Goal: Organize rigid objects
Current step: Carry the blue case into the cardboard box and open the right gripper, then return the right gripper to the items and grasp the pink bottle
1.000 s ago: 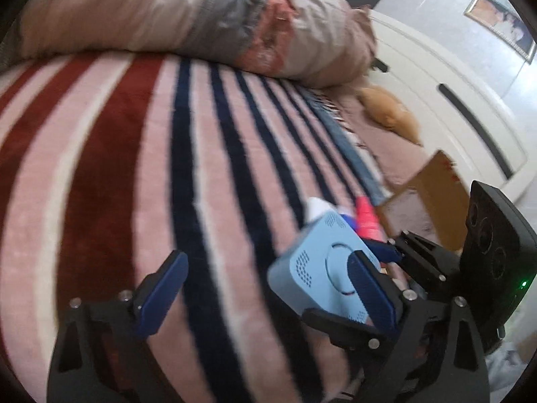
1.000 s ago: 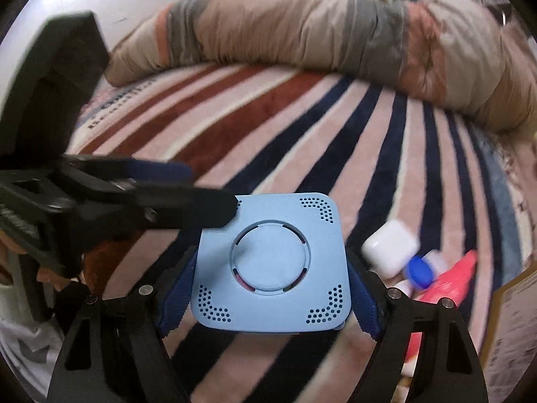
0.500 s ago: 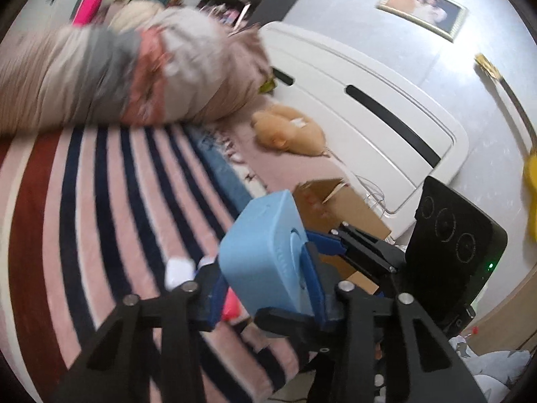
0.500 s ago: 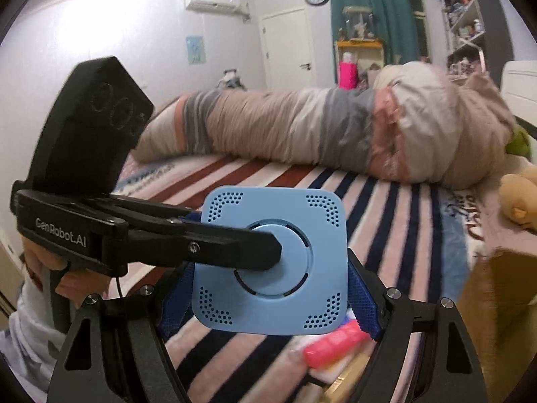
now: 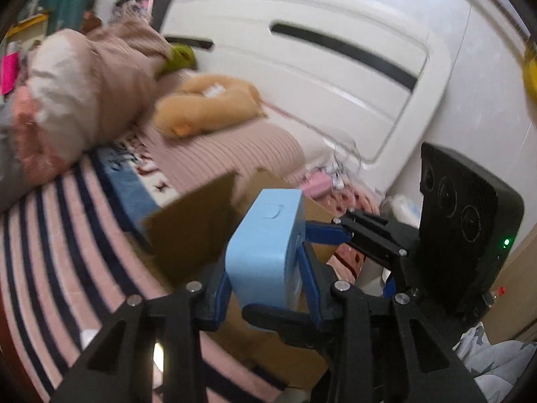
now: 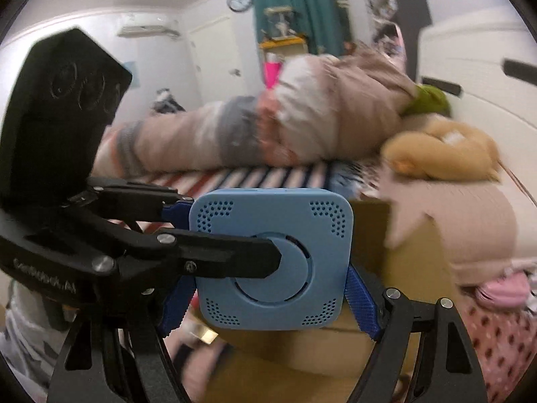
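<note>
A light blue square device with dotted vents (image 6: 272,258) is held in the air by both grippers. My right gripper (image 6: 268,305) is shut on its two side edges. My left gripper (image 5: 265,285) is shut across its flat faces; its black finger (image 6: 231,262) lies over the round centre in the right wrist view. In the left wrist view the device (image 5: 265,252) shows edge-on, above an open brown cardboard box (image 5: 198,225). The box also shows behind and under the device in the right wrist view (image 6: 412,262).
The striped pink, white and navy blanket (image 5: 50,252) covers the bed. A rolled quilt (image 6: 268,134) and a tan plush toy (image 5: 204,107) lie at the far side. A white headboard (image 5: 319,67) stands behind. A small white object (image 5: 89,337) lies on the blanket.
Both grippers have lifted the blue device off the blanket and swung it right, to above the cardboard box. The left gripper closed onto the device during this.
</note>
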`<state>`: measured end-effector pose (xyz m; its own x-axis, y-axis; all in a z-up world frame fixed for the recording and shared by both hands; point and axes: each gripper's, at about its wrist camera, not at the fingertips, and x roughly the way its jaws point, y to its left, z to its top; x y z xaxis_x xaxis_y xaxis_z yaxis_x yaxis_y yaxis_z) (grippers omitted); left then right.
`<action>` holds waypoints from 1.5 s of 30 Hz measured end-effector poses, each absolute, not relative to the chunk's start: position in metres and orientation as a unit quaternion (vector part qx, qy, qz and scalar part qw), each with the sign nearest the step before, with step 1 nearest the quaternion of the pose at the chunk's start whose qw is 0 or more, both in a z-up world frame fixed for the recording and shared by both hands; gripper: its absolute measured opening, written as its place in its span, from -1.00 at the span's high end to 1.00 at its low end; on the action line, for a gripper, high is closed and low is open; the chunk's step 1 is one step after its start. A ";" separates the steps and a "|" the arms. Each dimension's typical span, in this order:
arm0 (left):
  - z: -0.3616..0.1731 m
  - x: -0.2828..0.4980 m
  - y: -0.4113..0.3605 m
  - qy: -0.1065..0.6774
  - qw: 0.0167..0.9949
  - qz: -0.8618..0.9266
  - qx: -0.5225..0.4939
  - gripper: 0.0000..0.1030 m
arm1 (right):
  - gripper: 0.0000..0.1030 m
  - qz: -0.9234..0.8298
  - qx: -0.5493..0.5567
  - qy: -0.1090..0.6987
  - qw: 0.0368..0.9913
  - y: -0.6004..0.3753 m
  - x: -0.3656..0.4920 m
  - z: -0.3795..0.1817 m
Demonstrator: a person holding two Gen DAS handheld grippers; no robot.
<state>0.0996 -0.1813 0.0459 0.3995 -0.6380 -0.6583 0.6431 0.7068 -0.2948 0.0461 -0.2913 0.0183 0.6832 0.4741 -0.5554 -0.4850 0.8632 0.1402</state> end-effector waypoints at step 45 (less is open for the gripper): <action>-0.068 0.063 0.091 0.364 0.921 -0.123 -0.065 -0.45 | -0.40 0.255 -0.077 0.462 0.846 -0.086 0.072 -0.089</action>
<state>0.0627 0.0914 -0.0675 0.7056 -0.2727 -0.6540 0.1787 0.9616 -0.2082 0.0721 -0.0861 -0.0892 0.4436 0.3609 -0.8203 -0.5023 0.8582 0.1059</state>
